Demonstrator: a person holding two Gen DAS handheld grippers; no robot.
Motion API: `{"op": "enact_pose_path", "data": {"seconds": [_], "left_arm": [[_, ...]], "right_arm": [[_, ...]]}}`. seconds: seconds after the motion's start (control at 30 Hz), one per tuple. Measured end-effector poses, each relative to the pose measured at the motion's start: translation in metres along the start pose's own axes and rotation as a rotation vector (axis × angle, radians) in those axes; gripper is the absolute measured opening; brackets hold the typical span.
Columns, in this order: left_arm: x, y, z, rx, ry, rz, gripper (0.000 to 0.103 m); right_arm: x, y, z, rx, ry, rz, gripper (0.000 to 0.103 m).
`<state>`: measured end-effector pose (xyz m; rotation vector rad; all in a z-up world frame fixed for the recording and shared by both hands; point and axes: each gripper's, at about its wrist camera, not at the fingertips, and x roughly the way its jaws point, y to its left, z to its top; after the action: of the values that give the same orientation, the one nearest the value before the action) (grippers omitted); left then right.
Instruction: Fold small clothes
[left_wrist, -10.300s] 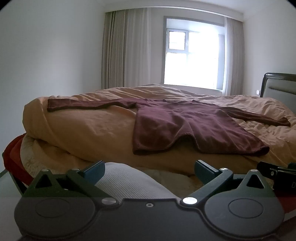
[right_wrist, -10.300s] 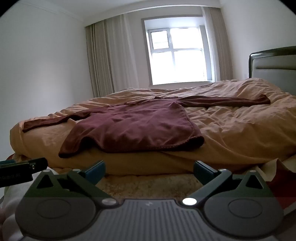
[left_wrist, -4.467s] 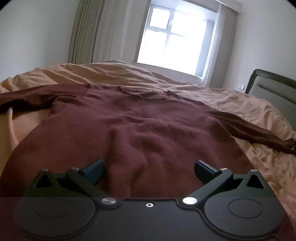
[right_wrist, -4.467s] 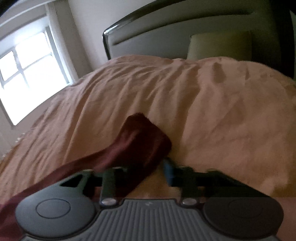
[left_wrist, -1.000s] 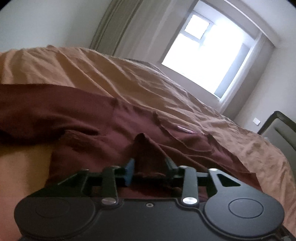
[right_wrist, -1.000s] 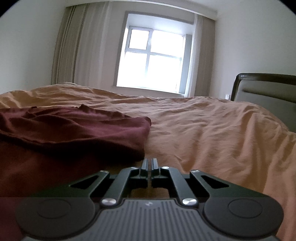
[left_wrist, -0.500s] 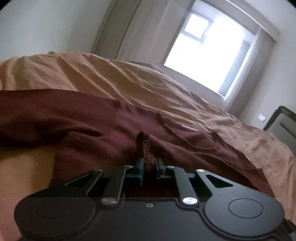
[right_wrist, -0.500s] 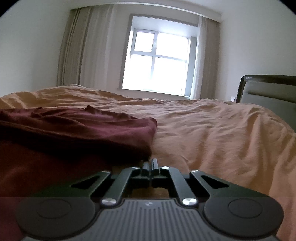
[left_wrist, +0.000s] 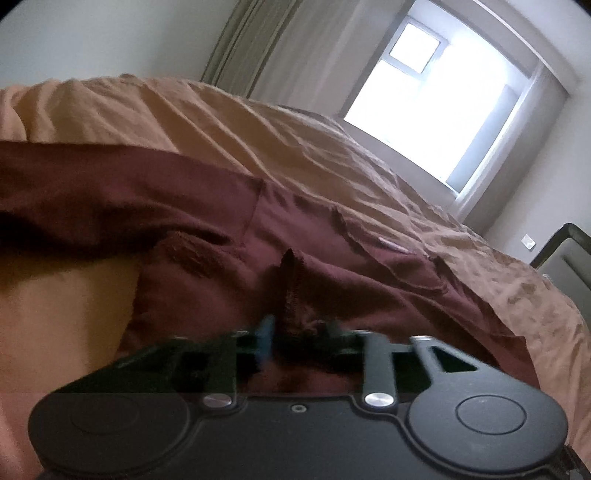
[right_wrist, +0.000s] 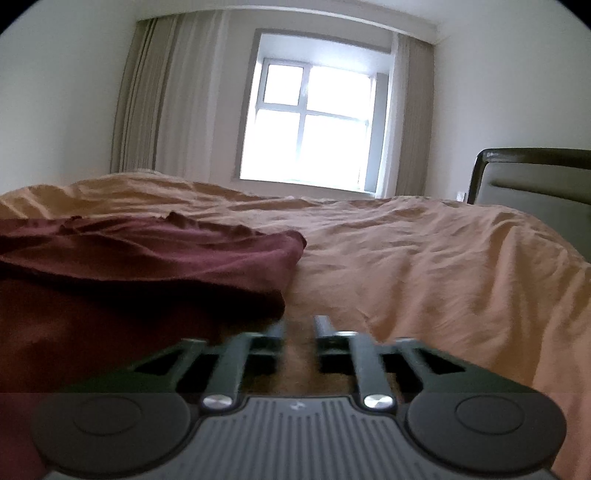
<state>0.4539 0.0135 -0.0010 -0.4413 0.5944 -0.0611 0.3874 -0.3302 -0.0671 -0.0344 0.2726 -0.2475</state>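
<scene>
Maroon knit, the shirt (left_wrist: 332, 266) lies spread on the tan duvet (left_wrist: 221, 122), one sleeve trailing off to the left and its right side folded over onto the body. The left gripper (left_wrist: 299, 328) pinches a raised ridge of the shirt's cloth between its fingers, though the view is blurred. The right gripper (right_wrist: 299, 326), fingers slightly parted and holding nothing, sits low over the duvet just right of the shirt's folded edge (right_wrist: 288, 254), with the window (right_wrist: 314, 122) far behind.
</scene>
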Motion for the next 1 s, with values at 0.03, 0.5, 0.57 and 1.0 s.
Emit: {"op": "enact_pose_path", "data": {"seconds": [0.03,0.5,0.57,1.0], "left_arm": [[-0.005,-0.002,0.001,0.011,-0.01,0.011,0.069],[-0.106,0.077,0.01,-0.046,-0.106,0.224,0.102],[-0.118,0.106,0.014,-0.09,-0.118,0.287,0.102],[-0.159,0.238,0.055,-0.61,-0.379,0.423,0.068]], "right_arm": [[-0.002,-0.001,0.0,0.002,-0.011,-0.003,0.064],[-0.022,-0.004,0.002,0.019,-0.101,-0.01,0.103],[-0.023,-0.003,0.002,0.018,-0.105,-0.014,0.103],[-0.021,0.005,0.002,-0.021,-0.09,-0.023,0.103]]}}
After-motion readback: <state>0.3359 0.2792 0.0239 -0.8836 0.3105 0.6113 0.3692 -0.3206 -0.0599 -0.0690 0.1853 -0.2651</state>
